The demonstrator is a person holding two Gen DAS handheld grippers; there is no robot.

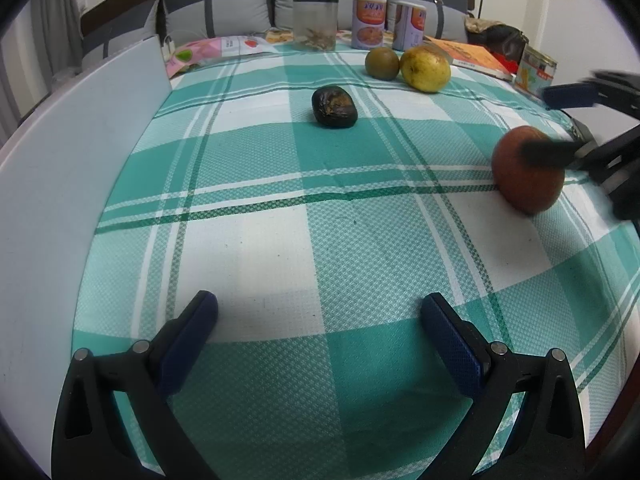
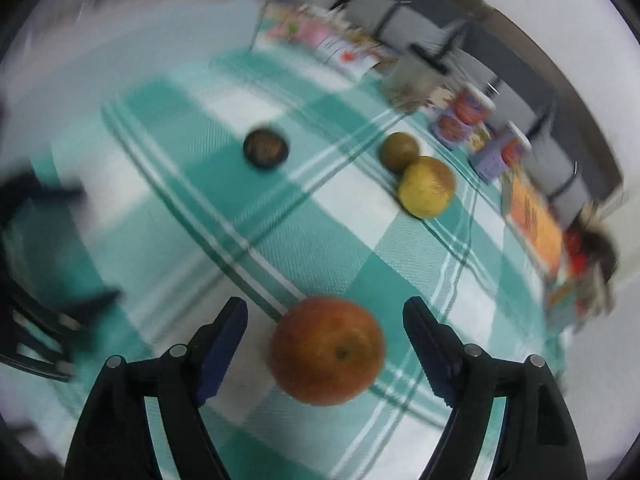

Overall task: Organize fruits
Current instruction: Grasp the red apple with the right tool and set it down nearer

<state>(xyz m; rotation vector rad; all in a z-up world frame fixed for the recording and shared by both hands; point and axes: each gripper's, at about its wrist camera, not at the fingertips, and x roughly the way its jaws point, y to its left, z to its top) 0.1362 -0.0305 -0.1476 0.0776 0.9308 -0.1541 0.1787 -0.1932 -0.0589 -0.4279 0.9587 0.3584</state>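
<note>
A red-orange apple [image 2: 327, 350] lies on the green checked cloth, between the open fingers of my right gripper [image 2: 326, 312], which do not touch it. The apple [image 1: 528, 170] and the right gripper [image 1: 560, 124] also show at the right of the left wrist view. A dark, nearly black fruit [image 1: 334, 107] lies mid-table. A brown-green round fruit [image 1: 382, 63] touches a yellow fruit [image 1: 425, 69] at the back. My left gripper [image 1: 319, 306] is open and empty over the cloth near the front. The right wrist view is blurred.
A white board [image 1: 76, 152] stands along the left edge of the cloth. At the back stand a clear jar [image 1: 315, 22], two cans [image 1: 368, 20], an orange book [image 1: 472, 56] and a tin [image 1: 536, 72]. Grey cushions [image 1: 216, 12] lie behind.
</note>
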